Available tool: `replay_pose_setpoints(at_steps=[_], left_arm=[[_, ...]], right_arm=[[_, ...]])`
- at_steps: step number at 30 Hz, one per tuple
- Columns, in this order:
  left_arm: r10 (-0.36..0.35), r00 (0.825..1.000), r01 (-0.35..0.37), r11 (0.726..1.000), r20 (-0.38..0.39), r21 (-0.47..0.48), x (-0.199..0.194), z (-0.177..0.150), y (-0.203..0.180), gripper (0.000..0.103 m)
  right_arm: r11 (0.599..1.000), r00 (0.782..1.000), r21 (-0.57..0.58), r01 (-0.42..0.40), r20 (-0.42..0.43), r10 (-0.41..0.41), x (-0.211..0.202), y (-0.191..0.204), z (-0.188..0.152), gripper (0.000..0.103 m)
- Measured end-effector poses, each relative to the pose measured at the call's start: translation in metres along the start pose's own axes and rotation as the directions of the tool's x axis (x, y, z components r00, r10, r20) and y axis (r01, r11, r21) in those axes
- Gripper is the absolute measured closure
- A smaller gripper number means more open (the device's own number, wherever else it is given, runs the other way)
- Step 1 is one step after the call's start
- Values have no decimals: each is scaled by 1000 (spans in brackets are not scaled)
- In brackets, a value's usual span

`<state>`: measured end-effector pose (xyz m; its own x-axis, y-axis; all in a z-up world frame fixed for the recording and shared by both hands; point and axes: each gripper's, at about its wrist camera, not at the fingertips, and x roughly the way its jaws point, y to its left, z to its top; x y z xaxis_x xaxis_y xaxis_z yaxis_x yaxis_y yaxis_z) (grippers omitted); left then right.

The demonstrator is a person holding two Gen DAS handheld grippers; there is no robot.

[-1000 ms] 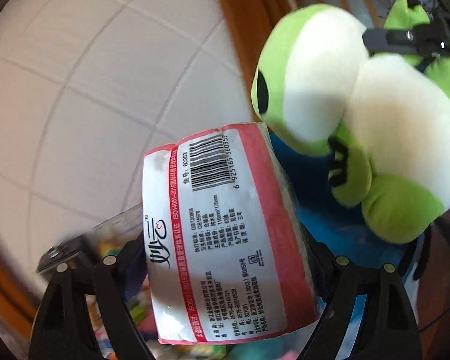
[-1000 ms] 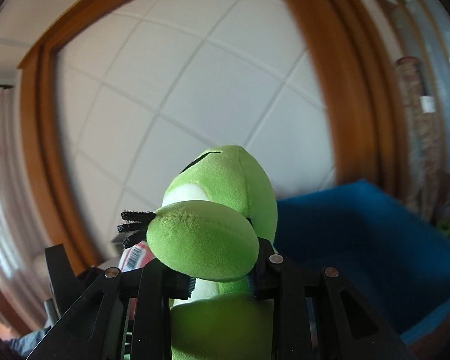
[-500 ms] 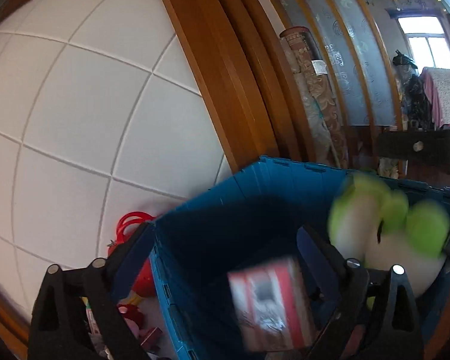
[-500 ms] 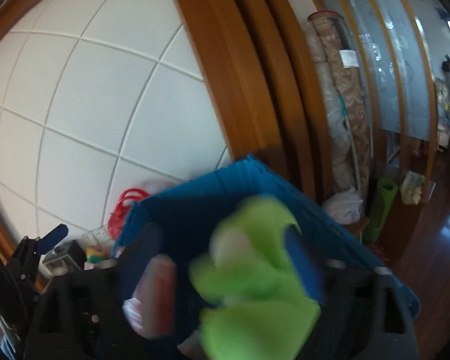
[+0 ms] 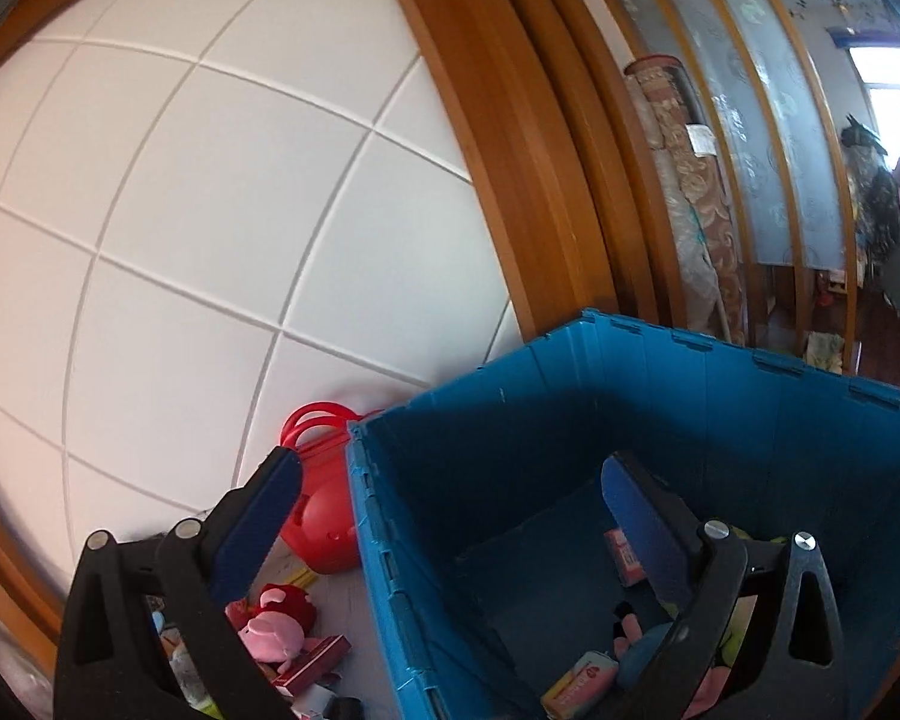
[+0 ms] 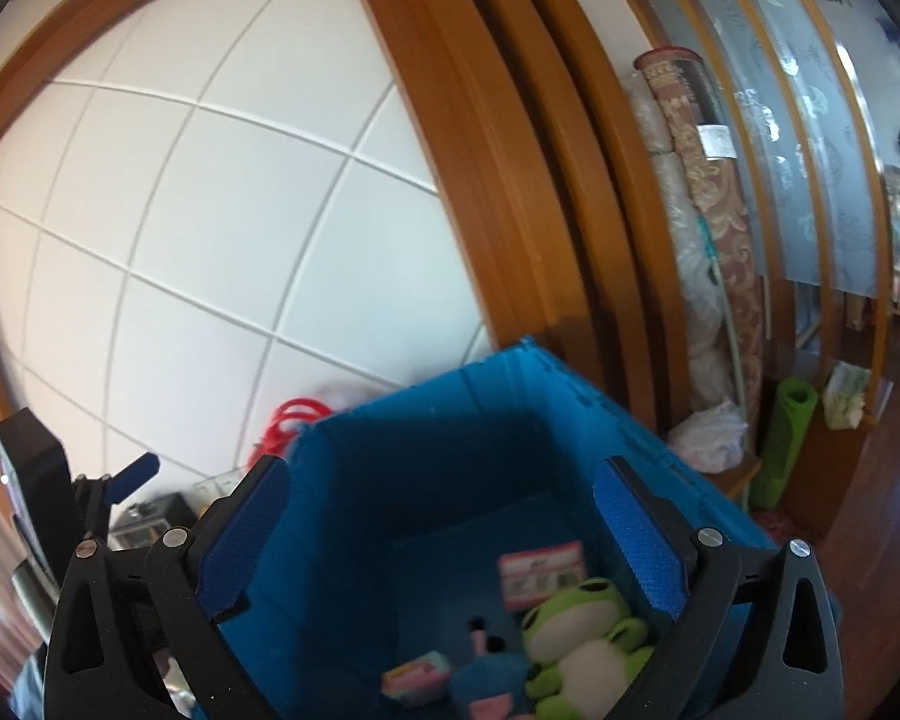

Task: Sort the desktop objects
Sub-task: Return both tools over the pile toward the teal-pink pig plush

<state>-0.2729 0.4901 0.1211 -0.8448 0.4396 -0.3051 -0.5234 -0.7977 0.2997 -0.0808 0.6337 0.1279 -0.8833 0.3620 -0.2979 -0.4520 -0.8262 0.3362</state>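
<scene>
Green and white plush marks the frog toy [image 6: 579,639], which is seen lying on the floor of the blue crate [image 6: 498,414] toward its right wall, its long axis running from the head at upper left down to the feet at lower right, belly turned up. Just above its head a red-and-white tissue pack [image 6: 543,576] is laid flat, its long side roughly across the view; its print is too blurred to be read. To the frog's left a blue plush toy [image 6: 489,687] and a small pink-topped pack [image 6: 417,675] are found, both partly cut by the lower edge. From the left wrist view the frog is almost wholly hidden behind the right finger, and only the red edge of the tissue pack [image 5: 624,555] and the small pack [image 5: 579,681] can be made out. The right gripper [image 6: 444,540] is held over the crate with its jaws opening to their widest, nothing between the pads. The left gripper [image 5: 450,531] is spread wide and empty, straddling the crate's left wall [image 5: 384,570]. Much of the crate floor is bare. Outside that wall, a red round toy [image 5: 324,531], a pink pig plush [image 5: 273,636] and small boxes are crowded on the desk against the white tiled wall [image 5: 210,210].
</scene>
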Motion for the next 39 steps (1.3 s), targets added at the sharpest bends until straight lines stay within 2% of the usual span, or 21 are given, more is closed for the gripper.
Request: replay_pose_setpoints(at_steps=[9,11,14,16,18,21,23,25,28,30,35,39], left_arm=[[99,995,-101,986,-21,-135,-30,-32,63,2],[139,990,-138,977,-2,-163,-41,-45,78,2],[151,987,-135,965,53,-223,-65,-74,111,2],[184,981,-166,960,61,-226,-80,-95,134,2],[240,970,-227,952,41,-203,-98,-119,162,2],[276,961,-272,947,2,-170,-126,-153,205,2],[295,955,-295,945,-21,-144,-145,-176,230,2],[336,940,-340,932,-55,-122,-166,-202,258,2],[364,928,-372,921,-83,-113,-187,-234,289,2],[354,929,-365,924,-110,-116,-197,-253,306,2],[358,918,-381,915,-173,-130,-209,-296,341,2],[335,904,-387,905,-267,-175,-203,-335,355,2]], right_arm=[[994,994,-41,-101,41,102,-17,42,-19,0],[991,991,-57,-123,36,125,-19,57,-25,0],[983,986,-88,-161,20,163,-20,83,-39,0],[977,984,-112,-179,0,180,-21,105,-52,0],[968,977,-131,-213,-21,212,-21,127,-66,0],[951,964,-156,-267,-58,261,-19,164,-88,0],[940,955,-172,-295,-88,284,-15,194,-108,0],[923,941,-191,-333,-132,312,-10,225,-130,0],[903,924,-224,-367,-197,327,-3,264,-163,0],[889,907,-236,-393,-257,333,6,288,-190,0],[887,879,-255,-384,-394,267,26,320,-267,0],[883,845,-284,-374,-496,199,39,316,-330,0]])
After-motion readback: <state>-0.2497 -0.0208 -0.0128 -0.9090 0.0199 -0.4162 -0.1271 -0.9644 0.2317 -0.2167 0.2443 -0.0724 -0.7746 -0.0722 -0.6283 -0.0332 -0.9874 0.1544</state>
